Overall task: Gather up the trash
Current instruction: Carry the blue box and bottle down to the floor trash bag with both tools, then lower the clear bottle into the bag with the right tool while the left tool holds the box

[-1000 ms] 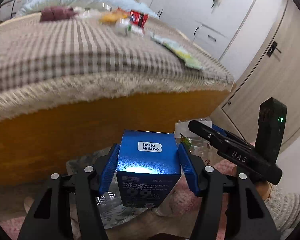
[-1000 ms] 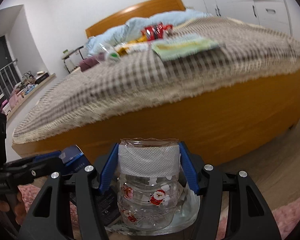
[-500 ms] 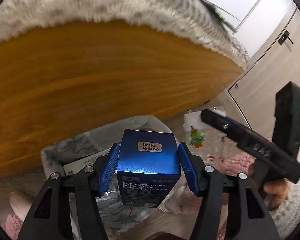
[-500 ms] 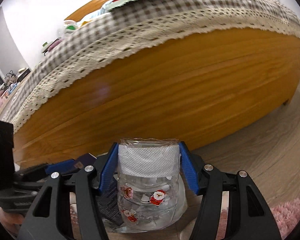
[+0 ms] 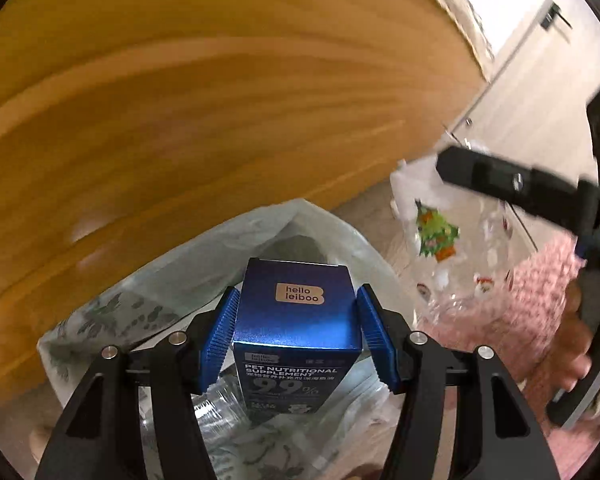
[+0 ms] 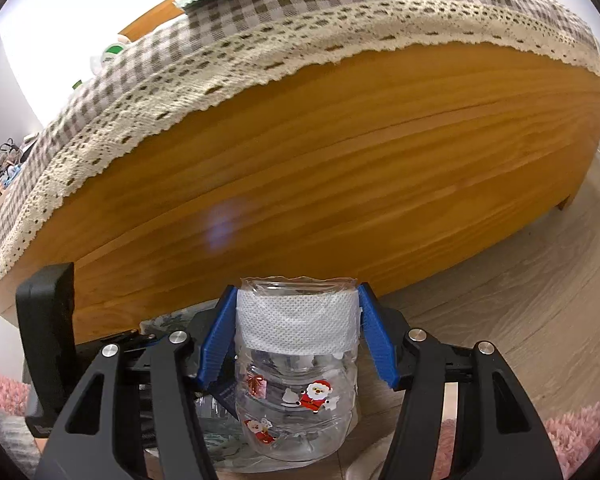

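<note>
The left claw, clamped on the blue box, hangs directly over the open trash bag, nearer it than the right claw, clamped on the clear jar.

My left gripper covers both side faces of the blue box, and the small print low on its front is too fine for me to read. The box and my fingers hide most of the trash bag's mouth. My right gripper is smeared by blur there, its clear jar too. On the right wrist camera, the bed's top is cut off.
</note>
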`<state>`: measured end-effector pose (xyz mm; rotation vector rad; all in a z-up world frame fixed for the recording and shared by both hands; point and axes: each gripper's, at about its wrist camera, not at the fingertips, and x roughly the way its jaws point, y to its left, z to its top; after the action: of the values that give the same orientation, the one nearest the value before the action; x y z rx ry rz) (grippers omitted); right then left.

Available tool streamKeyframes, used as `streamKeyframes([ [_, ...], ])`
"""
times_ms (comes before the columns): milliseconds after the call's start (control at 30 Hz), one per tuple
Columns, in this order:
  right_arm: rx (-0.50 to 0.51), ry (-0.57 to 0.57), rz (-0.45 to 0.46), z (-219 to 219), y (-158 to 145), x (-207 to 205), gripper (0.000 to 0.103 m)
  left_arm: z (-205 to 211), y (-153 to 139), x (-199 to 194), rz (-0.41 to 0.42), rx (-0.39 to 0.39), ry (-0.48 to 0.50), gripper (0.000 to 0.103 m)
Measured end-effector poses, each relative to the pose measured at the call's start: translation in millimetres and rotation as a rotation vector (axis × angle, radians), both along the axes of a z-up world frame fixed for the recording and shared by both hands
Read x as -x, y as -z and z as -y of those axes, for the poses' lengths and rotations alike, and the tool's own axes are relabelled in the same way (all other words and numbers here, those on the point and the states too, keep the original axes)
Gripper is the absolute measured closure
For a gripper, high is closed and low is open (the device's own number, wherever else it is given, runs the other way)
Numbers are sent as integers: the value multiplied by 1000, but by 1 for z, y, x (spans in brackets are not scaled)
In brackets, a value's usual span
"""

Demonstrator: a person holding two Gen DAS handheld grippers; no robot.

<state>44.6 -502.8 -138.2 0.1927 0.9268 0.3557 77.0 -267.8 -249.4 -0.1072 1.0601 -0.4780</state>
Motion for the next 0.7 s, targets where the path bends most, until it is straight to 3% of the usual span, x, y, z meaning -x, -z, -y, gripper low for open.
streamKeyframes([
  [167, -20, -7, -36, 1, 11, -8, 45, 10, 18, 6, -18, -41, 100, 45],
  [367, -22, -42, -56, -1, 22, -14, 45, 17, 38, 23, -44, -153, 208, 45],
  [700, 84, -157, -77, -42, 52, -20, 45, 14, 57, 42, -158, -233, 318, 45],
])
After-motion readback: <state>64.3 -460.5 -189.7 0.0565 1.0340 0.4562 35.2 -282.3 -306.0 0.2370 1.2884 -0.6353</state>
